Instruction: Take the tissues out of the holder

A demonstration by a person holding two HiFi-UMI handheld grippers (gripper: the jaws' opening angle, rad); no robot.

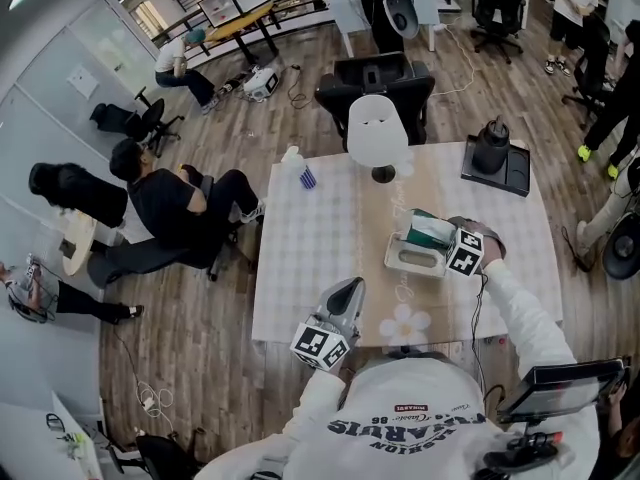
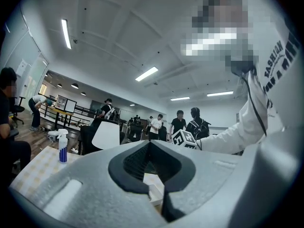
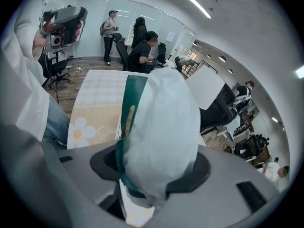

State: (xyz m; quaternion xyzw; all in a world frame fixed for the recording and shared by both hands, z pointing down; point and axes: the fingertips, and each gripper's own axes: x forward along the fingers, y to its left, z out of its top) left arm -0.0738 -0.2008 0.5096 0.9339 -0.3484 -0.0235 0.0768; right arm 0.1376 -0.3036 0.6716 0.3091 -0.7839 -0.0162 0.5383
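Pack axis: the tissue pack (image 3: 159, 132) ran lengthwise out of the jaws, its free end pointing away along them, with a green band down its left side.
Pack place: its near end sat between the jaws, above the white holder (image 1: 412, 260).
Right gripper (image 3: 156, 177): partly closed, clamped on the pack's near end.
Table (image 1: 300, 268): the holder stood on its checked cloth.

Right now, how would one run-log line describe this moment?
right gripper: shut on tissue pack | tissue pack: above holder, fully out unclear | holder: on table | left gripper: empty, apart from holder
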